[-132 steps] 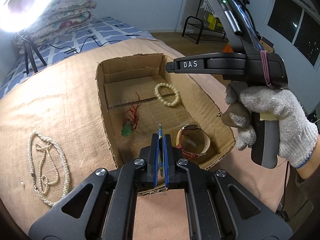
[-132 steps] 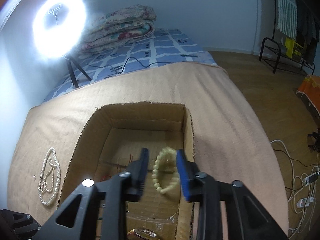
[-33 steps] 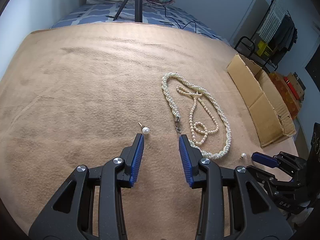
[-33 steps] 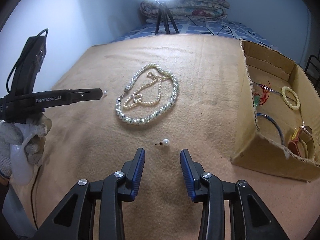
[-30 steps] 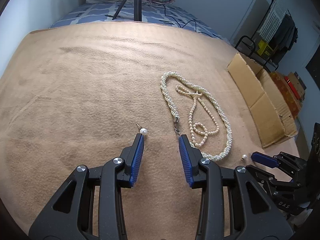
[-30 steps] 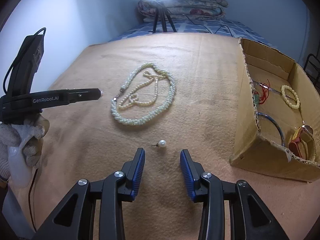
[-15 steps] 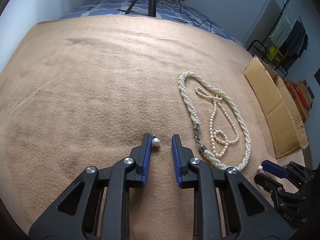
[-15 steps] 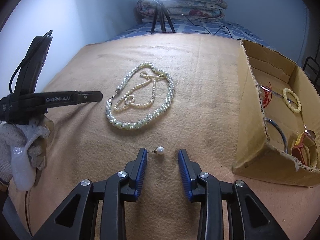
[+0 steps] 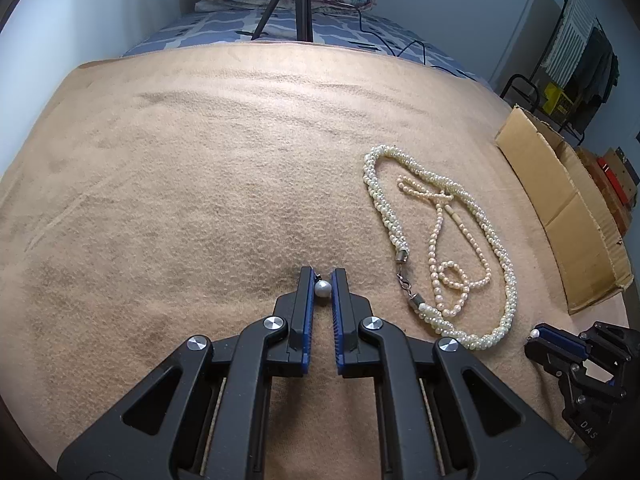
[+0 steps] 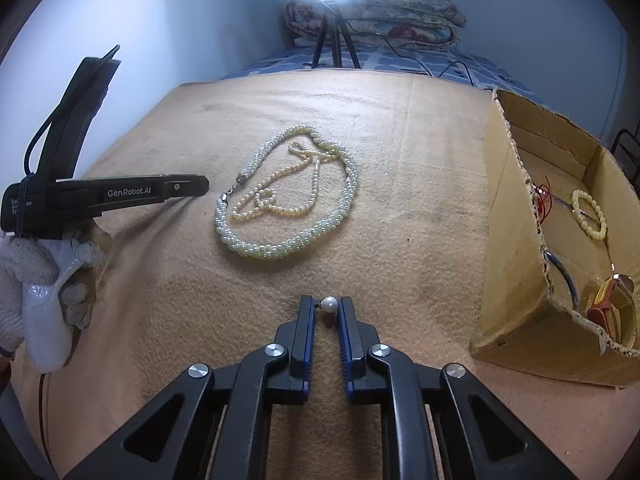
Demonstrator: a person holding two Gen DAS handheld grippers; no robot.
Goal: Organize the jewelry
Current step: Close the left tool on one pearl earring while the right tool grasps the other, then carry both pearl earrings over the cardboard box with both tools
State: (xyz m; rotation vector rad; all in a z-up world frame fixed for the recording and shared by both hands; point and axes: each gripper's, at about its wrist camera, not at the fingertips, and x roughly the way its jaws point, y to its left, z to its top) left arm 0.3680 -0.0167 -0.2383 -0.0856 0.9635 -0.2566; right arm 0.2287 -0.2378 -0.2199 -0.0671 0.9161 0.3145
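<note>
Pearl earrings are what both tools are after: one tiny stud (image 9: 322,289) sits between the blue pads of the left gripper (image 9: 322,286), another stud (image 10: 329,304) between those of the right gripper (image 10: 327,307). On each side the jaws are closing, and the pads look to be pinching the bead right at the tips, down on the tan blanket (image 9: 180,200).

These studs must weigh almost nothing, but the round, glossy bead is hard and slick, so it could squirt out of a grip set off-centre. I'd judge the safest hold is square across the pearl's widest part, leaving the thin metal post free, since that post looks easy to bend.

Just beside them on the blanket lies a twisted pearl necklace (image 10: 288,236) with a finer strand (image 10: 280,196) coiled inside its loop; both are limp and would dangle and swing if lifted. At the blanket's right edge the cardboard box (image 10: 516,240) holds a bead bracelet (image 10: 588,216), a red cord and a watch.
</note>
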